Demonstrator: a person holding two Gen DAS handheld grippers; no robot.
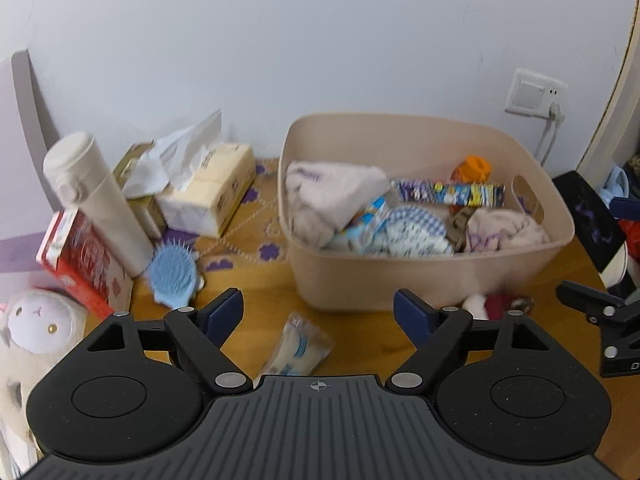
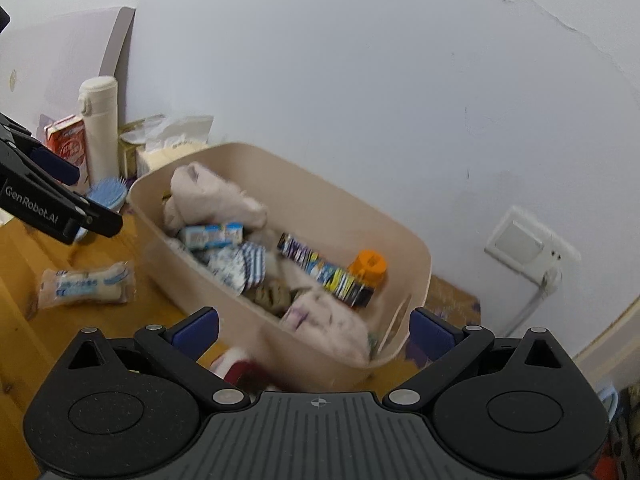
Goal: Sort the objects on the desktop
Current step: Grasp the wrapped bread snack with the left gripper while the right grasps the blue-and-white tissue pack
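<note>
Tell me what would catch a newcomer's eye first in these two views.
The beige bin against the wall, heaped with pale cloths, a blue-checked packet and an orange bottle. Left of it stand a white flask, a tissue pack and a blue hairbrush. On the wooden table before the bin lies a clear wrapped packet, with the left gripper and right gripper both open and empty.

I see a matt beige plastic bin (image 1: 432, 280) on the varnished wooden table (image 1: 360, 344), soft fleecy cloths (image 1: 328, 196) inside, and a crinkly clear-plastic packet (image 1: 296, 350).
</note>
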